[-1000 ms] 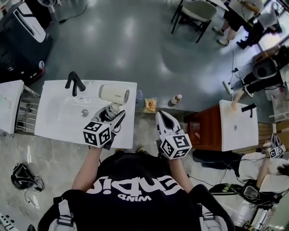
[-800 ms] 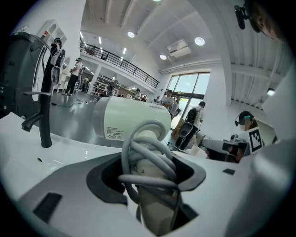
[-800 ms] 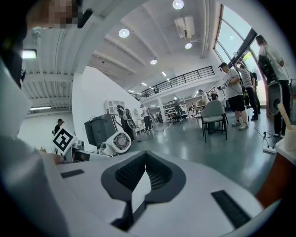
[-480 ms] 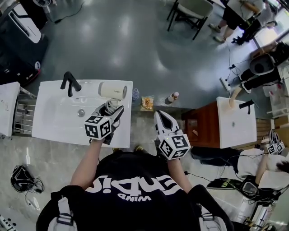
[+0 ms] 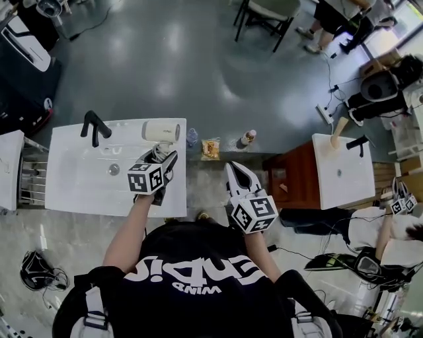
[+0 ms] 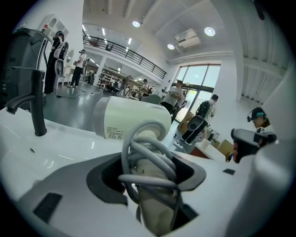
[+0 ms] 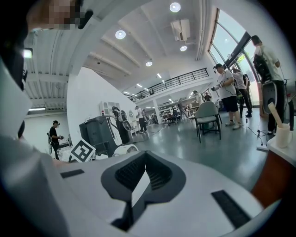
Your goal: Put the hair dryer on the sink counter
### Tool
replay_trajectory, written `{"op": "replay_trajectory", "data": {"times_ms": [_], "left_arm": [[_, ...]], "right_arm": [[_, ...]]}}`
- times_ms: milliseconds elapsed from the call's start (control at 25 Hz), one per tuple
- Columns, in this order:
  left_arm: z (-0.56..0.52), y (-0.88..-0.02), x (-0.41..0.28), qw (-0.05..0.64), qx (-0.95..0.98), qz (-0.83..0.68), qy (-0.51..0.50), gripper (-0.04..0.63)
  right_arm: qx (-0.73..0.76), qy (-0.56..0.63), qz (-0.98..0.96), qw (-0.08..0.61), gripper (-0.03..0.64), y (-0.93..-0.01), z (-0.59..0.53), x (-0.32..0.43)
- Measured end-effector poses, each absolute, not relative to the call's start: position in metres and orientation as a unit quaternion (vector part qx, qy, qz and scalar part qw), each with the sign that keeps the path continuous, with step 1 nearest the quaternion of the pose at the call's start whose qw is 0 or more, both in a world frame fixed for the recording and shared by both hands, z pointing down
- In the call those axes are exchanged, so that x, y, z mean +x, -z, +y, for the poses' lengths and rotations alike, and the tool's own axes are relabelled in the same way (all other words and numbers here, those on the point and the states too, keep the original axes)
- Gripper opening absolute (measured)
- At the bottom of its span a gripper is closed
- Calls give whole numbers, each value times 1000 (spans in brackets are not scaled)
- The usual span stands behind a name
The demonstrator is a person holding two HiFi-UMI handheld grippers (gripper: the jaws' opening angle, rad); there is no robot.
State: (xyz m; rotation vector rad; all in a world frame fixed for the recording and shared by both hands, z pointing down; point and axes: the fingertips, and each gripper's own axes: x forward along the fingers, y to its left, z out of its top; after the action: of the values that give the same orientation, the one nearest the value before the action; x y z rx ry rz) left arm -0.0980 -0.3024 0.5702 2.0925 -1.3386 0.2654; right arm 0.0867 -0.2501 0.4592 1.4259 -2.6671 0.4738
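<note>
Jaws of right gripper (image 5: 232,169) clenched, empty, held off sink counter (image 5: 79,188) R edge. Left gripper (image 5: 162,158) clamped on hair dryer (image 5: 160,131) handle, cord wound round it. Barrel over counter's rear R corner; contact w/ top not discernible. Black faucet (image 5: 94,127) beyond, rear L.

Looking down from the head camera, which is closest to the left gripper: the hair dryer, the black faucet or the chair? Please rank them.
1. Hair dryer: gripped by the left gripper.
2. Faucet: left, at the sink's back.
3. Chair: far across the floor, right.
</note>
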Motion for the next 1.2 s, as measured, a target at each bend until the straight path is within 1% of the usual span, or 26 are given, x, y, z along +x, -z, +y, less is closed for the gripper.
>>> {"op": "replay_trajectory", "data": {"times_ms": [600,1200], "left_arm": [[-325,-625,-94,357,765,-515,-149,276],[-342,-648,-87,365,743,-532,-178,276]], "right_arm": [[481,-162,-860,43,18,-464,-241,101],[508,-162,-845,48,18,-464,-234,124]]}}
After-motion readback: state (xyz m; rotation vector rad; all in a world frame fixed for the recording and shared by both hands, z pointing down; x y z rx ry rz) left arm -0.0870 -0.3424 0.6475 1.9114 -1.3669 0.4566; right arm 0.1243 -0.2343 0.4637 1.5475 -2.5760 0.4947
